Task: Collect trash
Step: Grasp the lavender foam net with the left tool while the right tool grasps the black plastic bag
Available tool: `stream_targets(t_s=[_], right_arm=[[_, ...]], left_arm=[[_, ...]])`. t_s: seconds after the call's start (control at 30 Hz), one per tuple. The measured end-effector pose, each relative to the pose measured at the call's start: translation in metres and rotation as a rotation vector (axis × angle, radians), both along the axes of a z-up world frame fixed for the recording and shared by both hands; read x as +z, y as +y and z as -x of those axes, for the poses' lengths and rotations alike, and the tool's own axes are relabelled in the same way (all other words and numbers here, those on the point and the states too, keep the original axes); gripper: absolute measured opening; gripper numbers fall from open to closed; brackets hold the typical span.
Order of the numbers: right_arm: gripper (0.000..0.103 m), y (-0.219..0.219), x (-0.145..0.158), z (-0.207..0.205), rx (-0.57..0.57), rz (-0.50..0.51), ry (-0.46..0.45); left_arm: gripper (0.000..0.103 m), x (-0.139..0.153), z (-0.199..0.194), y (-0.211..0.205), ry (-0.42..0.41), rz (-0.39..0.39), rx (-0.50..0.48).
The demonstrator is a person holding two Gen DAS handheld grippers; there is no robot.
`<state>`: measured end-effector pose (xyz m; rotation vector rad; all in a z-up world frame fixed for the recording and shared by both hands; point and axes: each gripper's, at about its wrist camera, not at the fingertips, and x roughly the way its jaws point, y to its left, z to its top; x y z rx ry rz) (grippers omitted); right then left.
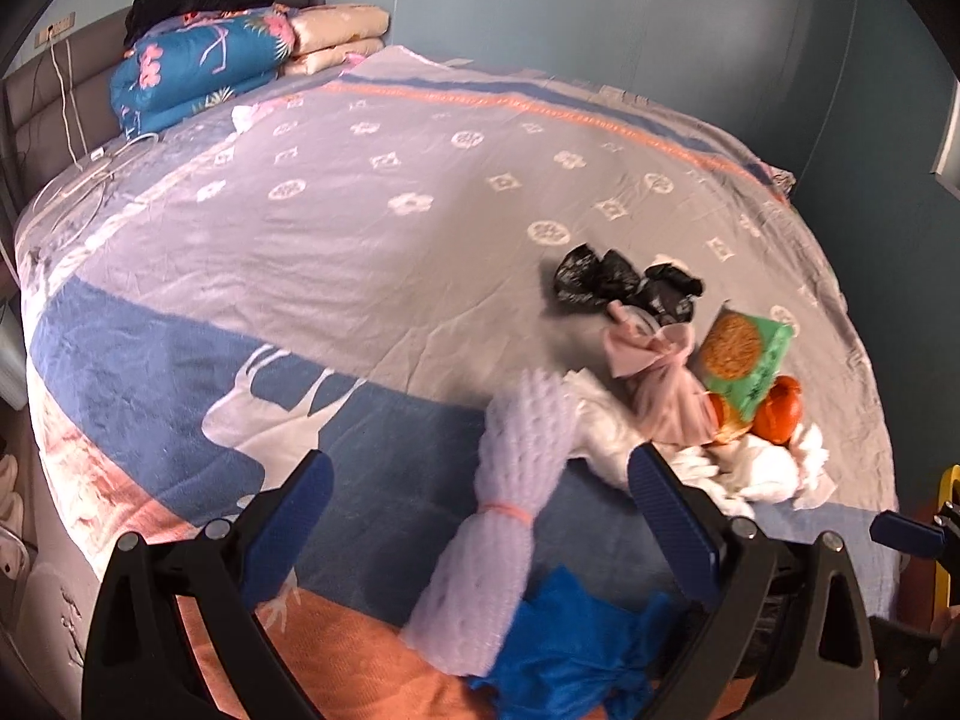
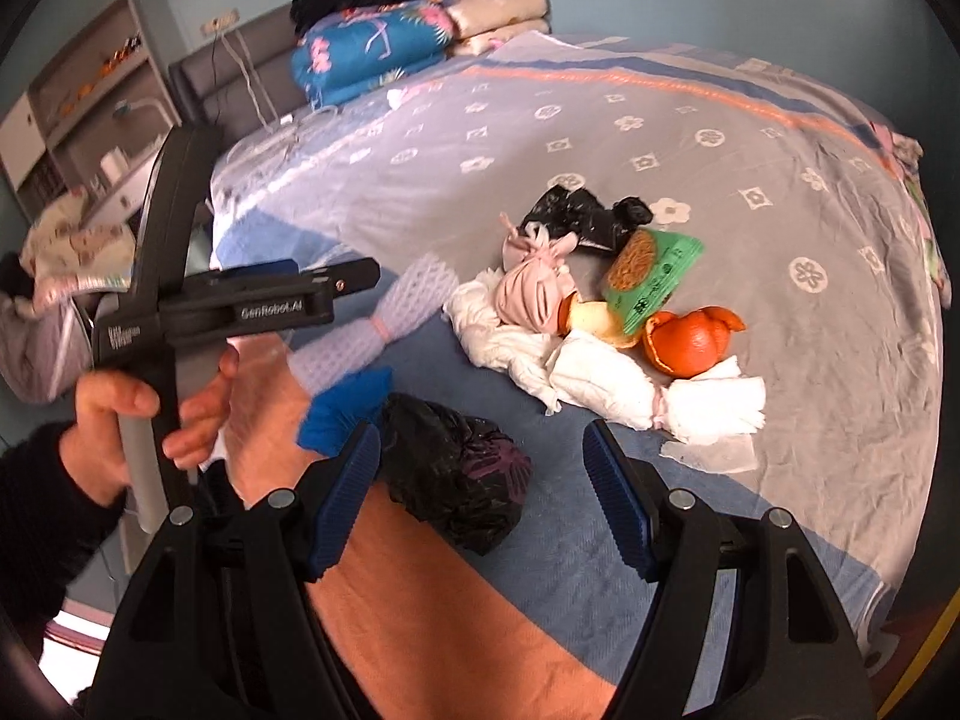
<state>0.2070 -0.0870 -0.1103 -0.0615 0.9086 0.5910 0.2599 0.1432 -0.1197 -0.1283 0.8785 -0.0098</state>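
Bed carries the trash near its foot: foam net, tissues, peel; left gripper and right gripper both gape, jaws holding nothing; best straddle 1 piece squarely before closing.

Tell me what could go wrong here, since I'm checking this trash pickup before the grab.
1. The foam net sleeve lies against the blue bag; the left gripper, jaws open, might catch both.
2. The orange peel rests on loose tissue wads; pulling one could scatter the others.
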Motion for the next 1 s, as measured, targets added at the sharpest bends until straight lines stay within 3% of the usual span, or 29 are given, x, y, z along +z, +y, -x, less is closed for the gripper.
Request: stream_targets(t_s=[0.43, 0.47, 0.53, 0.63, 0.8, 1.0], right_arm=[[0.065, 0.025, -0.045, -0.026, 0.049, 0.061, 0.098], [0.062, 0.026, -0.046, -0.027, 0.053, 0.062, 0.107], [0.057, 0.03, -0.049, -0.03, 0.068, 0.054, 0.126], [0.054, 0.035, -0.053, -0.033, 0.084, 0.058, 0.137], [0.045, 0.042, -0.057, -0.036, 0.102, 0.067, 0.149], [0.032, 0.04, -0.057, -0.038, 0.079, 0.059, 0.174]], left_arm=[[0.092, -0.045, -0.023, 0.003, 0.086, 0.023, -0.04], [0.085, -0.047, -0.024, 0.004, 0.085, 0.023, -0.04], [0.083, -0.048, -0.023, 0.004, 0.071, 0.02, -0.044], [0.07, -0.052, -0.025, 0.0, 0.071, 0.018, -0.077], [0.038, -0.055, -0.025, -0.011, 0.069, -0.006, -0.131], [0.028, -0.054, -0.026, -0.012, 0.056, -0.002, -0.124]])
